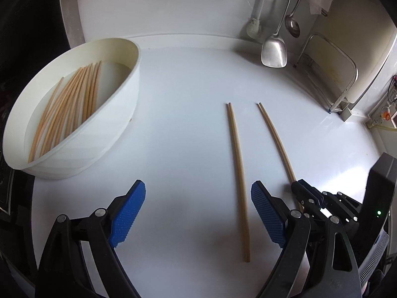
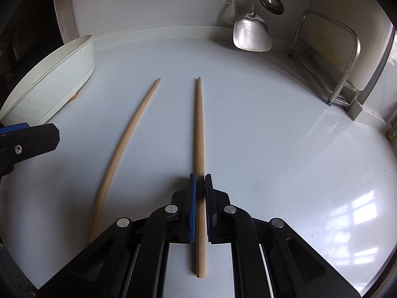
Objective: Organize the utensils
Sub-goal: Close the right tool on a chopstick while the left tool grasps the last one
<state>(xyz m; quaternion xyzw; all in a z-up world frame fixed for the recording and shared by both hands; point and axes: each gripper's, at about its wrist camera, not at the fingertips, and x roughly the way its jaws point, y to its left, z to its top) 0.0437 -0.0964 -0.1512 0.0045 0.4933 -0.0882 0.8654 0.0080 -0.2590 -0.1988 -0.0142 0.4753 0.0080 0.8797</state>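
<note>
Matt wooden chopsticks (image 2: 199,124) on glossy white counter (image 2: 273,124).

The counter (image 1: 186,87) carries a bin (image 1: 106,134) at its left side, set near the back wall. A bundle of chopsticks (image 1: 69,109) lies inside the bin. To the right of the bin, two chopsticks lie side by side on the counter, apart from each other, both running front to back: the left chopstick (image 1: 238,178) and the right chopstick (image 2: 199,129). Behind them, at the back right, a spatula (image 1: 274,52) and a ladle (image 1: 292,26) hang against the wall. A metal rack (image 1: 345,84) stands at the far right.
</note>
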